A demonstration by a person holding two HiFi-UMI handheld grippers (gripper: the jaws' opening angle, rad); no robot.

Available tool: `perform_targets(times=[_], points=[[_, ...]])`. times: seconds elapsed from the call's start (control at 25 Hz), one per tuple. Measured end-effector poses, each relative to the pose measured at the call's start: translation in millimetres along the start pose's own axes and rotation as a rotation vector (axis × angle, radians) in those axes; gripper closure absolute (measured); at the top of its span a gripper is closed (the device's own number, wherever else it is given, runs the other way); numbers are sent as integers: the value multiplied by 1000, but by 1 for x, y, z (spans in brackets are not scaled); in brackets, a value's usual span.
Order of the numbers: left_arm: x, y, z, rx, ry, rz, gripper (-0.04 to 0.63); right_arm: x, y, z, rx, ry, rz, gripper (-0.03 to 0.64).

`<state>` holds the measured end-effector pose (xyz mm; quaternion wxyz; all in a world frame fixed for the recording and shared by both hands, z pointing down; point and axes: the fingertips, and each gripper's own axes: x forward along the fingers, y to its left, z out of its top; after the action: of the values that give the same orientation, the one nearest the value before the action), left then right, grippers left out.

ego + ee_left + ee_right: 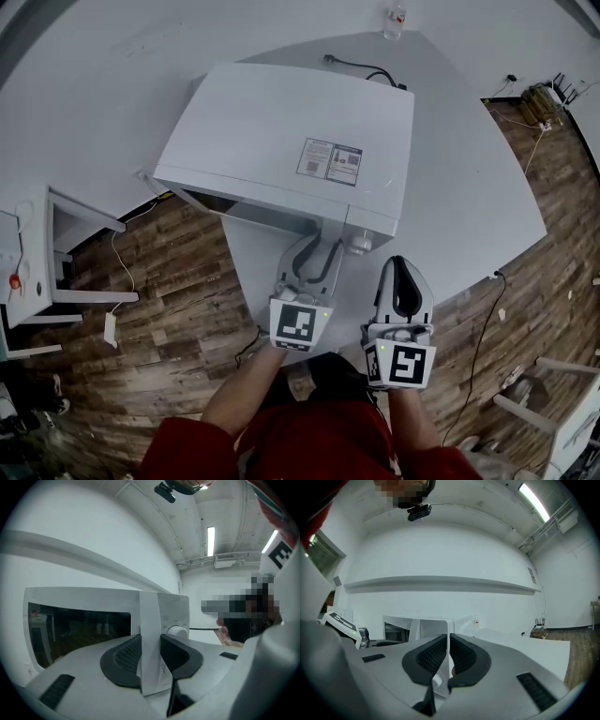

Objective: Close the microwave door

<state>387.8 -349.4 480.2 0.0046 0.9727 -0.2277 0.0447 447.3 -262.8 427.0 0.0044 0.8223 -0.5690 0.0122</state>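
Your left gripper clamps the door edge, frame centre; right gripper closed, empty; next, probably push door shut.

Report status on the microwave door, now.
Left tongs shut on door edge. Right tongs shut, empty. Door ajar. Nothing seen blocking it.

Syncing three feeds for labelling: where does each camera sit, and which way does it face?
Head view: on the person's head, looking steeply down at the microwave, left tongs, right tongs and red sleeves.
Left gripper view: rides the left tongs, looking level along jaws closed on the microwave door.
Right gripper view: rides the right tongs, facing the microwave; nothing between its jaws.
Shared: the microwave.
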Motion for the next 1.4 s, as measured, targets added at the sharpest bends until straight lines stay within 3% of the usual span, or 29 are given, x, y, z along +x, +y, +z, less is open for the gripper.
perform_targets(times=[0.4, 0.8, 1.2, 1.4], points=[[1, 0, 0, 6, -10, 18, 460, -6, -3, 0, -14, 7, -4, 578], [-9, -3, 2, 0, 4, -18, 459, -21, 7, 9, -22, -12, -9, 578], [-65, -2, 39, 41, -53, -64, 459, -43, 42, 30, -20, -56, -20, 578], [-108, 11, 74, 48, -112, -42, 460, -56, 70, 46, -27, -80, -20, 578]])
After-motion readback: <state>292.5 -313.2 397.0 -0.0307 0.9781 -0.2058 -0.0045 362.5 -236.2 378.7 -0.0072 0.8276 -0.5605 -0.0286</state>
